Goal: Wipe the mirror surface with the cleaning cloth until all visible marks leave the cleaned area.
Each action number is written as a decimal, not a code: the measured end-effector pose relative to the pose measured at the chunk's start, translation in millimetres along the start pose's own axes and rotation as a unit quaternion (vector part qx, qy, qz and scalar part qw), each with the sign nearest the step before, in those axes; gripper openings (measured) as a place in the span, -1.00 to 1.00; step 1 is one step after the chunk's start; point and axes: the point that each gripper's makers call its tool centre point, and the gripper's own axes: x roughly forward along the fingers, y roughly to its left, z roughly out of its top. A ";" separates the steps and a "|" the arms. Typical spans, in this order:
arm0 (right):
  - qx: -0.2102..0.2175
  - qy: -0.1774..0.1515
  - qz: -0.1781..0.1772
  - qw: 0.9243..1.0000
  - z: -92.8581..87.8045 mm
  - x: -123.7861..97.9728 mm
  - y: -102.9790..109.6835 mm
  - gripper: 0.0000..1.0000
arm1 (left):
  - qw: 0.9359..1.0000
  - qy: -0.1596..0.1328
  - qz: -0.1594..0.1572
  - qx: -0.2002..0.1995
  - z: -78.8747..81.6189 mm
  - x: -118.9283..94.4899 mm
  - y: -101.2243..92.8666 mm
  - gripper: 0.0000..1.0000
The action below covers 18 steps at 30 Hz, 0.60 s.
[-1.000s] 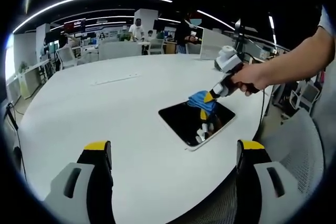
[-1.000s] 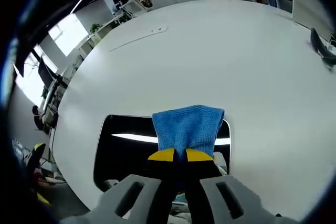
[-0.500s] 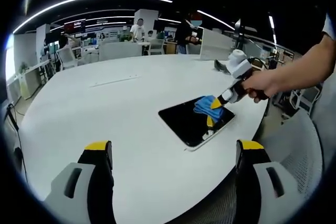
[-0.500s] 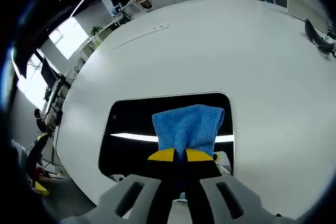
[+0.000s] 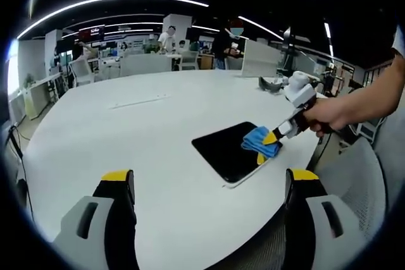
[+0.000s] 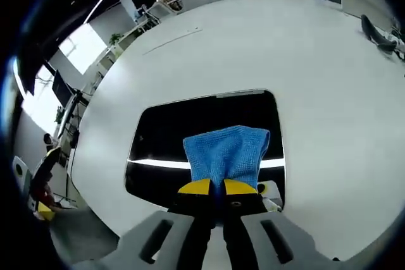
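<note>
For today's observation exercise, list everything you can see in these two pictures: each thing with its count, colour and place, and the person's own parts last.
Table: one, white, round, bearing everything.
Mirror: one, dark and reflective, near the table's edge.
Cleaning cloth: one, blue, on the mirror.
Dark object: one, far across the table; too small to identify.
Background people: a few, standing among far desks.
Right gripper: grey with yellow tips, shut on the cloth.
Left gripper: same colours, open above the table edge.
Hand: one, holding the right gripper.

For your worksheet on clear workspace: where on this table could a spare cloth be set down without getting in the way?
The broad white table is bare from the left gripper out to its far edge, left of the mirror. The mirror's corner is crowded: the right gripper holds the blue cloth on it.
</note>
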 end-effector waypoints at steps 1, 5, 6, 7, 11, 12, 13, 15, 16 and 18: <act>-0.002 0.000 0.000 1.000 -1.9 -0.9 0.6 -1.00 | 1.000 -0.002 0.001 -0.002 2.1 -0.4 1.0 0.98; 0.000 0.002 0.003 1.000 -5.6 -3.0 0.7 -1.00 | 1.000 -0.005 0.003 -0.004 5.7 -1.3 1.1 0.98; 0.001 0.002 0.004 1.000 -7.3 -4.0 1.0 -1.00 | 1.000 -0.004 0.003 -0.001 6.8 -1.5 -0.2 0.98; 0.001 0.002 0.005 1.000 -8.5 -4.6 1.1 -1.00 | 1.000 -0.005 0.001 0.001 7.6 -1.9 -2.2 0.98; 0.002 0.004 0.007 1.000 -14.5 -7.9 2.1 -1.00 | 1.000 0.002 0.000 0.003 6.4 -4.6 -10.0 0.98; 0.003 0.004 0.008 1.000 -15.4 -8.2 2.4 -1.00 | 1.000 0.003 0.000 0.001 6.8 -6.1 -10.9 0.98; 0.003 0.004 0.009 1.000 -16.8 -8.7 2.9 -1.00 | 1.000 0.001 0.001 -0.002 8.0 -9.4 -12.0 0.98; 0.003 0.004 0.011 1.000 -18.4 -9.4 3.5 -1.00 | 1.000 -0.004 0.000 -0.005 10.9 -14.9 -13.2 0.98; 0.003 0.004 0.011 1.000 -18.8 -9.5 3.7 -1.00 | 1.000 -0.002 0.001 -0.010 11.1 -17.3 -12.9 0.98; 0.003 0.005 0.013 1.000 -19.7 -10.0 4.0 -1.00 | 1.000 -0.001 0.000 -0.021 12.0 -21.7 -12.7 0.98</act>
